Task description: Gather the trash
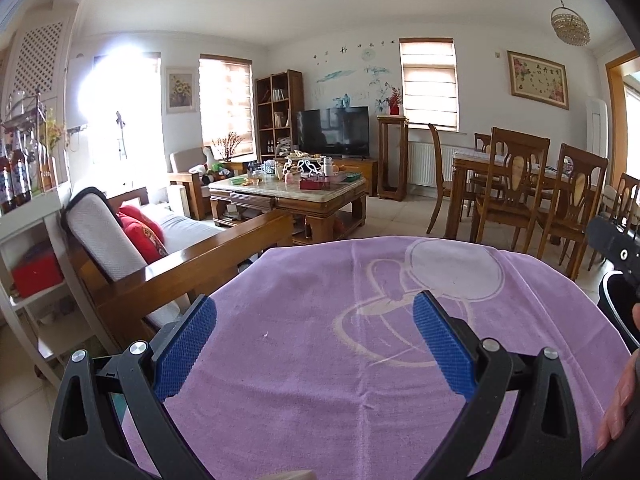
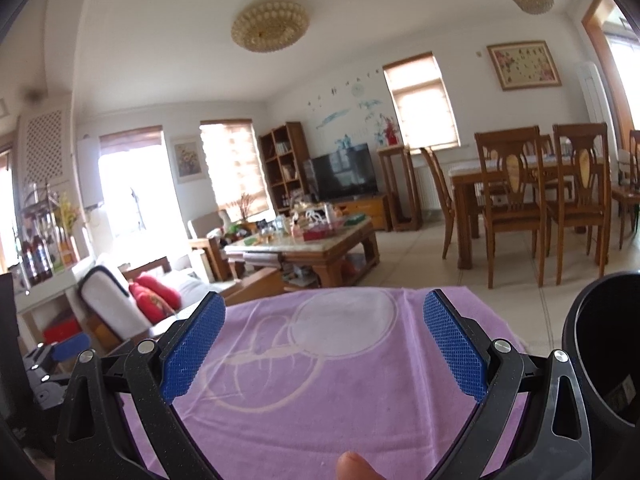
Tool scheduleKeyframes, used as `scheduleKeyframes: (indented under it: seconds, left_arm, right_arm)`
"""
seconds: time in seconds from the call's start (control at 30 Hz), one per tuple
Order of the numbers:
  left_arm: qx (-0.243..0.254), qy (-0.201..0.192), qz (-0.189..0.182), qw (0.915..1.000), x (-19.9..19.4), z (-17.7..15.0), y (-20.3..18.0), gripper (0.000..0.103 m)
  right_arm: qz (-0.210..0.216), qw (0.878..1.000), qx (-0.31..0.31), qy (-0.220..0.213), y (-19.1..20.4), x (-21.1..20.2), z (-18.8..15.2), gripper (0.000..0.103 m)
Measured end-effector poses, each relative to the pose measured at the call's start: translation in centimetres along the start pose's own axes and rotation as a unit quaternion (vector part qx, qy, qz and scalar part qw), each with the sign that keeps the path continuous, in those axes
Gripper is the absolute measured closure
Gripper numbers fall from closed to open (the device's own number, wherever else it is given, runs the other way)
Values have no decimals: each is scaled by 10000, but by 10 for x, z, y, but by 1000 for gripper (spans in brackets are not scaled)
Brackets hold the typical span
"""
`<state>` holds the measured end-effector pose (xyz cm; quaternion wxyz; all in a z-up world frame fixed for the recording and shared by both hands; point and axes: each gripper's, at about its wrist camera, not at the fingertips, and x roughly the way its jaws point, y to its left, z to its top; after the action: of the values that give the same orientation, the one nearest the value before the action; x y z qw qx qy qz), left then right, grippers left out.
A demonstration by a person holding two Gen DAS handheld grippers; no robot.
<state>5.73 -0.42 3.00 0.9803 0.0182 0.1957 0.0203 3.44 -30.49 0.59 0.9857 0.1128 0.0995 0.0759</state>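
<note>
looked out over a purple woven cloth with a pale ring pattern [image 1: 360, 360], spread flat across the worktop and bare of any visible litter from near edge to far edge. stood at the cloth's right edge, just off its corner: a black round bin with an open mouth [image 2: 600, 352], apparently the place for the trash. no scrap of trash showed in either view, so its whereabouts could not be told. hovered above the cloth's near edge, the black left gripper with blue textured pads [image 1: 314, 344], jaws spread wide and holding nothing. hung likewise over the near edge, closer to the bin, the matching right gripper [image 2: 324, 344], jaws parted and empty. judged the collecting either finished or not begun here. best done by sweeping both views toward floor and corners first, keeping jaws wide until litter appeared.
</note>
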Motion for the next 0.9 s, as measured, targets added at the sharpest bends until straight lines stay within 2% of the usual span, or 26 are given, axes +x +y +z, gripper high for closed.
scheduleKeyframes:
  seconds: [0.37,0.9]
  left_arm:
    - [-54,6,-26,10000,-1,0,1,5]
    - [-67,20,-30,10000,-1,0,1,5]
  right_arm:
    - [51,9990,-14,447,6,15,-1,5]
    - [44,9988,-45,479,10,20,-4,5]
